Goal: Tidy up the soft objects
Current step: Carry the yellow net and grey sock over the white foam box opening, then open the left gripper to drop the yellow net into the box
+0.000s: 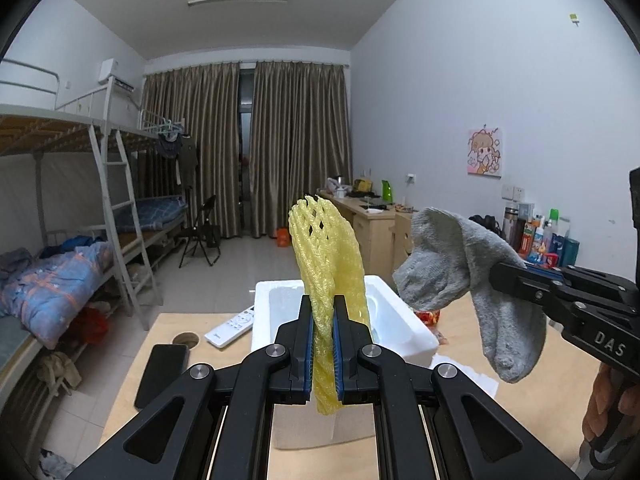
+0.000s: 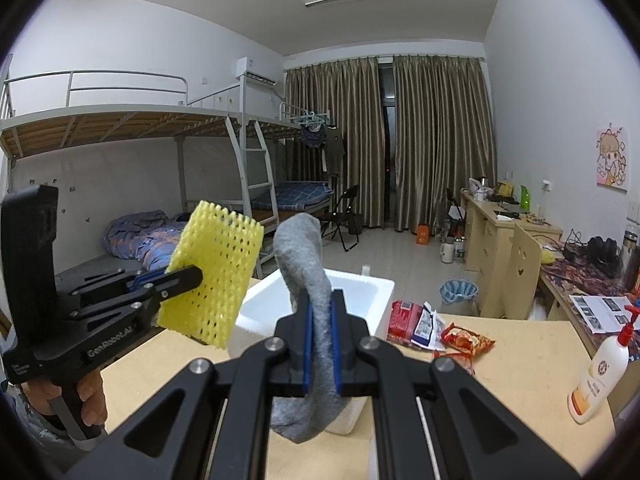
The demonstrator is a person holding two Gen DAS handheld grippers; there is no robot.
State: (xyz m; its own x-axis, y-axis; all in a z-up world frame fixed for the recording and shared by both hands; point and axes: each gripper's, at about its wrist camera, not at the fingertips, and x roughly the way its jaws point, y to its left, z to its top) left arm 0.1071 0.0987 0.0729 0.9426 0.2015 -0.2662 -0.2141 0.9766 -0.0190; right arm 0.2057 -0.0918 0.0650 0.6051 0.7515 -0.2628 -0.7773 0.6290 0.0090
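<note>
A: Surroundings, biggest first?
B: Light wood table [image 1: 528, 400] underneath. White foam box [image 1: 404, 332] on it, open top, straight ahead of both grippers. Black phone [image 1: 160, 374] lying flat left of the box, white remote [image 1: 232, 326] just beyond the phone, near the box's left wall. Round cable hole [image 1: 185, 339] between phone and remote.

A: Right side of the table?
B: Red snack packets [image 2: 436, 328] just right of the box, a few overlapping. White pump bottle [image 2: 598, 376] upright near the right edge, well apart from the box.

A: Anything blocking the box?
B: Only the held items themselves, hanging in front of it in each wrist view. Box interior partly hidden; contents impossible to tell.

A: Left gripper [image 1: 323, 344]?
B: Pinching the yellow foam net [image 1: 328, 264], pads pressed on its lower part. Net standing up above the fingers, tail drooping below. In the air over the near side of the box, pointing slightly downward. Hand [image 2: 86, 394] wrapped round the handle at lower left of the right view.

A: Right gripper [image 2: 321, 350]?
B: Clamped on the grey sock [image 2: 308, 272], mid-length. One end arching above the fingers, the other hanging under. Raised off the table beside the net, not touching it. Same slight downward tilt.
</note>
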